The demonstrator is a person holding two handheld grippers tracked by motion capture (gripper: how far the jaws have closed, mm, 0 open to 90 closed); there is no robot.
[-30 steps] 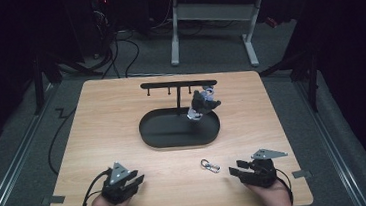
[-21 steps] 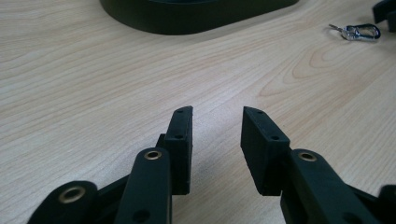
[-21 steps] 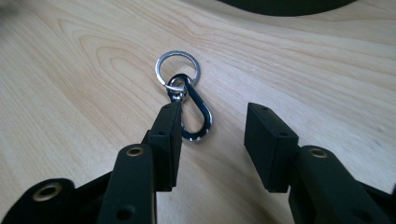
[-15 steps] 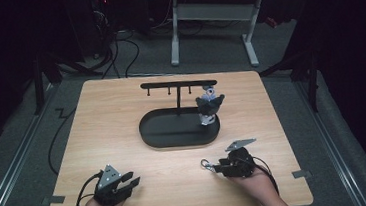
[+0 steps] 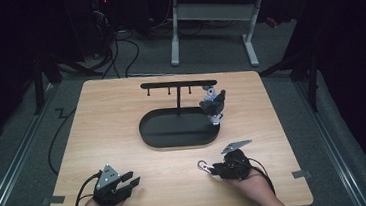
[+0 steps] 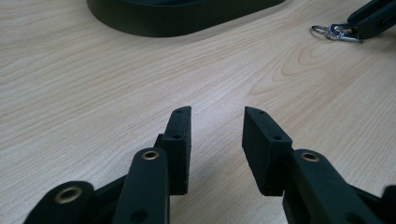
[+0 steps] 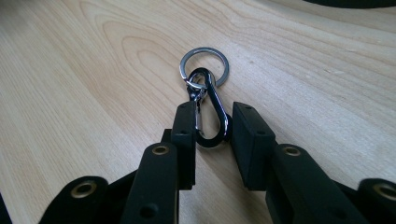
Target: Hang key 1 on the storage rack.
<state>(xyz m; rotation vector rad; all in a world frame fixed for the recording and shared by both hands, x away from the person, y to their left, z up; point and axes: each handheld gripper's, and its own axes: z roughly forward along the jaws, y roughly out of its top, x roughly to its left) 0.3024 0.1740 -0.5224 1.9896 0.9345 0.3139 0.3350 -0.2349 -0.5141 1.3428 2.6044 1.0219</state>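
The step in hand looks like picking up the carabiner (image 7: 208, 108) with its key ring (image 7: 204, 66), which lies flat on the table (image 5: 123, 128) at the lower centre-right of the high view, below the black oval tray (image 5: 178, 129). The right claw (image 5: 216, 169) has just been closing and now brackets the lower end of the carabiner in the right gripper view: the clip's gate side sits against the left pad and its far curve at the edge of the right pad, but whether the pads press on it firmly I cannot tell. To do this well, I would judge, the claw should finish closing squarely across the clip's body, not its rounded tip, so the smooth metal does not squirt out, and lift straight so the loose ring hangs free. The left claw (image 5: 127, 182) rests at the lower left of the high view, part open with nothing between its pads, as the left gripper view shows. The table is pale wood with plain grain, carrying the tray, a T-shaped hook stand (image 5: 177, 86) rising from it, and a small grey figure (image 5: 214, 105) at the tray's right end. Around it the room is dark, with grey floor, cables (image 5: 116, 48) at upper left and a white desk frame (image 5: 214, 25) at the top.
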